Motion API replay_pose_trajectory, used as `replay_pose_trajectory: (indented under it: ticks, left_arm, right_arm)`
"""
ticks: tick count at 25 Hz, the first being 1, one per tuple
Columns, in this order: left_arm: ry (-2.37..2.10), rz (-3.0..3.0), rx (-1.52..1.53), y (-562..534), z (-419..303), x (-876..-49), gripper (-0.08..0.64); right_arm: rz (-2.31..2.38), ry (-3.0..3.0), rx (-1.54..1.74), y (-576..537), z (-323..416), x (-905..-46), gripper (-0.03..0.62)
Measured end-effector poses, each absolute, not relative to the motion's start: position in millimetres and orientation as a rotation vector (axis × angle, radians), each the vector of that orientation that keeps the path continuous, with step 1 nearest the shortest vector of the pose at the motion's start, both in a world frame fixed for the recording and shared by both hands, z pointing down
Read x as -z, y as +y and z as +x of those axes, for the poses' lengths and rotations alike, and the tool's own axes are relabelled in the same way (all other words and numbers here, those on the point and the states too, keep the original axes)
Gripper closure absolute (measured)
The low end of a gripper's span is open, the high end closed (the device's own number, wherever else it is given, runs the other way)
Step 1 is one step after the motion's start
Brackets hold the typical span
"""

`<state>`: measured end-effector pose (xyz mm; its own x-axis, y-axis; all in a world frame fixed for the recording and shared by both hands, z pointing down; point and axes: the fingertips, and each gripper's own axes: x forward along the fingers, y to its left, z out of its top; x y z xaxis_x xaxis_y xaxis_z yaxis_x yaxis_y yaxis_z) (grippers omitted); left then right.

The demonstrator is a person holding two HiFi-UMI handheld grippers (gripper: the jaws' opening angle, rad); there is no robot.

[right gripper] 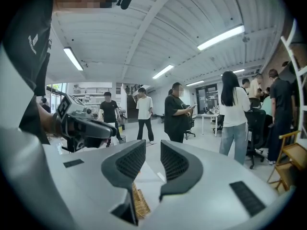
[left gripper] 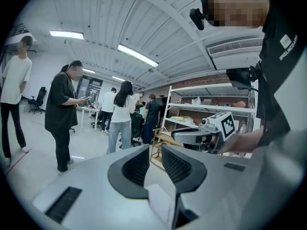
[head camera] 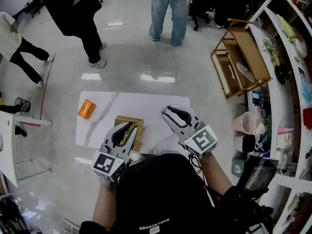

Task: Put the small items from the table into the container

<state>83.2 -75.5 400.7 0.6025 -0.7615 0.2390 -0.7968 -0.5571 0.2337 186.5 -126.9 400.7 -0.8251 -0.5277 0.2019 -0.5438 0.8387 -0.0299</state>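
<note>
A white table [head camera: 146,106] carries an orange box [head camera: 87,109] at its left and a woven tray [head camera: 140,136] near the front edge. Small red and green items [head camera: 129,130] lie in the tray and show through the loop of my left gripper [head camera: 128,126], which hovers over it, open and empty. My right gripper [head camera: 168,112] hangs over the table's right part, also open and empty. In the left gripper view the jaws [left gripper: 154,163] stand apart, with the right gripper [left gripper: 211,133] beyond them. The right gripper view shows a gap at the jaws [right gripper: 152,163] and the tray [right gripper: 140,202] below.
Several people stand on the glossy floor beyond the table. A wooden rack [head camera: 241,60] leans at the right, with a pink bucket [head camera: 242,122] and cluttered white shelves [head camera: 287,82] near it. A white desk [head camera: 7,145] stands at the left.
</note>
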Motion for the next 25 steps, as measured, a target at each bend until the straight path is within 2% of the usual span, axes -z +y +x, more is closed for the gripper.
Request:
replay_pose_trajectory:
  ticks: [9,25]
  left_arm:
    - [-1.394,2.387,-0.173,-58.0,63.2,-415.5,0.489]
    - [-1.607,2.148,-0.141,-11.8,40.4,-453.2,0.489]
  right_arm:
    - [0.682,-2.628,-0.033,-156.1,183.2,-471.8,0.492]
    - [0.421,-2.369,-0.161,-182.2,164.0,-629.5,0.489]
